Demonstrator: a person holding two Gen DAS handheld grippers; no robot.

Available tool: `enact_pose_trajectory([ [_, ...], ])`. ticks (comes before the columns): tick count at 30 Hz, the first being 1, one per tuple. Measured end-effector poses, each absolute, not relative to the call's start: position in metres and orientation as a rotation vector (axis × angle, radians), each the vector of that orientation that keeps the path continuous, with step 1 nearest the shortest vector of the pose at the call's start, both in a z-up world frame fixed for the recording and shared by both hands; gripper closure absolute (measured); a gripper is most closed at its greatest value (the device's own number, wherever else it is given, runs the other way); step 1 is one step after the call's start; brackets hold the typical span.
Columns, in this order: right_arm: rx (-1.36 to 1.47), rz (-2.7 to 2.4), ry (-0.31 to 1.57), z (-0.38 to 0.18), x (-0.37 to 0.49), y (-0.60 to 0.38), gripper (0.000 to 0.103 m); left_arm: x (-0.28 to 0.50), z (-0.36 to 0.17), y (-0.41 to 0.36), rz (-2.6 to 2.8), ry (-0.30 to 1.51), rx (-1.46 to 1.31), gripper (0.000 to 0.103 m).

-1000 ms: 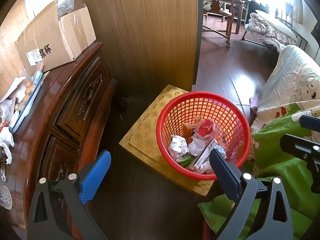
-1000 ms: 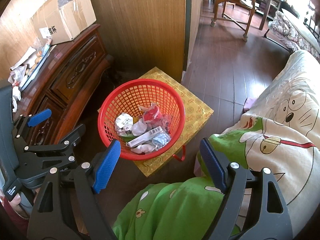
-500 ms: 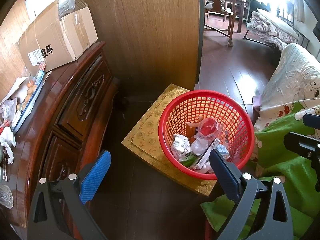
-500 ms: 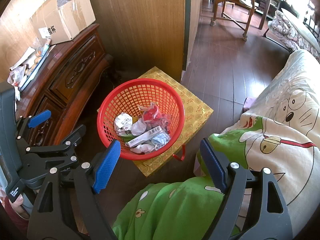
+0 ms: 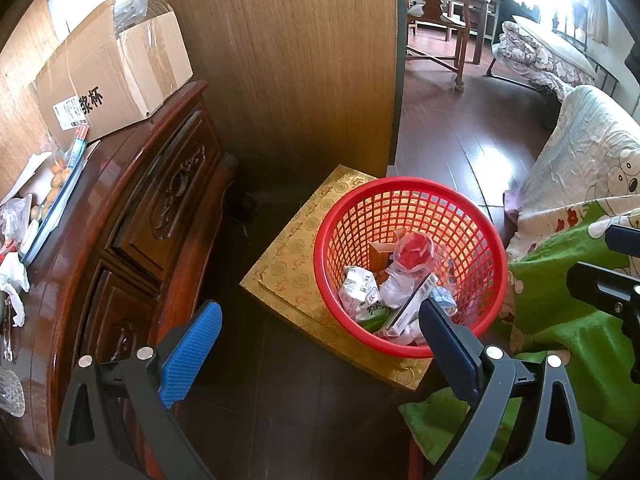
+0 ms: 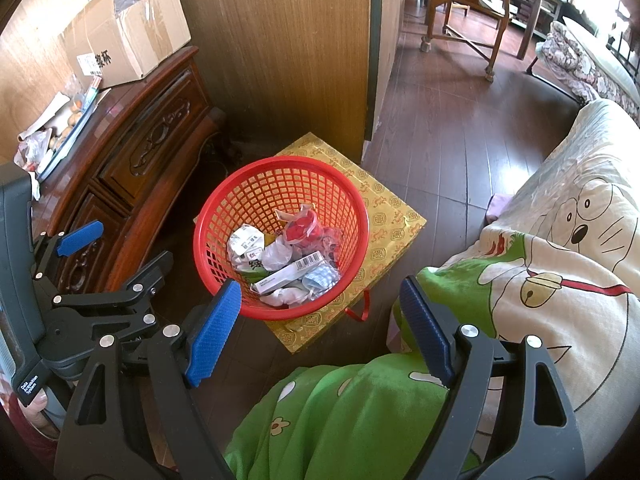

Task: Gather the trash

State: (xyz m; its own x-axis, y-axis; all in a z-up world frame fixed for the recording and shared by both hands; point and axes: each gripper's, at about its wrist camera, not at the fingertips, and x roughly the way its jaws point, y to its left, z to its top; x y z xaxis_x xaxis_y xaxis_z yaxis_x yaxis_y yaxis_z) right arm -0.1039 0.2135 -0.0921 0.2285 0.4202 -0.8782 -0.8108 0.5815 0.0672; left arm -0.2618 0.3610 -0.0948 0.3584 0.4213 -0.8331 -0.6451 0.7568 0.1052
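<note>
A red mesh basket (image 5: 412, 196) stands on a gold patterned box (image 5: 296, 248); it also shows in the right wrist view (image 6: 280, 168). It holds trash: white wrappers (image 6: 246, 244), a red-lidded cup (image 6: 300, 226) and a long white packet (image 6: 288, 276). My left gripper (image 5: 320, 336) is open and empty, above the floor left of the basket. My right gripper (image 6: 320, 328) is open and empty, near the basket's front rim. More wrappers (image 5: 14, 280) lie on the wooden cabinet (image 5: 132, 216).
A cardboard box (image 5: 108, 68) sits on the cabinet beside a tray of small items (image 5: 56, 184). A green and cartoon-print blanket (image 6: 540, 248) covers a sofa at right. A wood panel wall (image 5: 288, 60) stands behind. A chair (image 6: 468, 4) stands on the far floor.
Both views have shifted only slightly; the left gripper has drifted a little, so the basket sits slightly further right in its view. Both grippers stay open.
</note>
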Motion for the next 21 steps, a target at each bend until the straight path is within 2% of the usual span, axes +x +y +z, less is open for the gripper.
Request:
enact_pose_trajectory([
  [21,-0.454,0.888,1.021,-0.0917,-0.1041,0.2135,0.024,-0.2602,-0.0973,0.3581,0.684,0.999,-0.268,0.006],
])
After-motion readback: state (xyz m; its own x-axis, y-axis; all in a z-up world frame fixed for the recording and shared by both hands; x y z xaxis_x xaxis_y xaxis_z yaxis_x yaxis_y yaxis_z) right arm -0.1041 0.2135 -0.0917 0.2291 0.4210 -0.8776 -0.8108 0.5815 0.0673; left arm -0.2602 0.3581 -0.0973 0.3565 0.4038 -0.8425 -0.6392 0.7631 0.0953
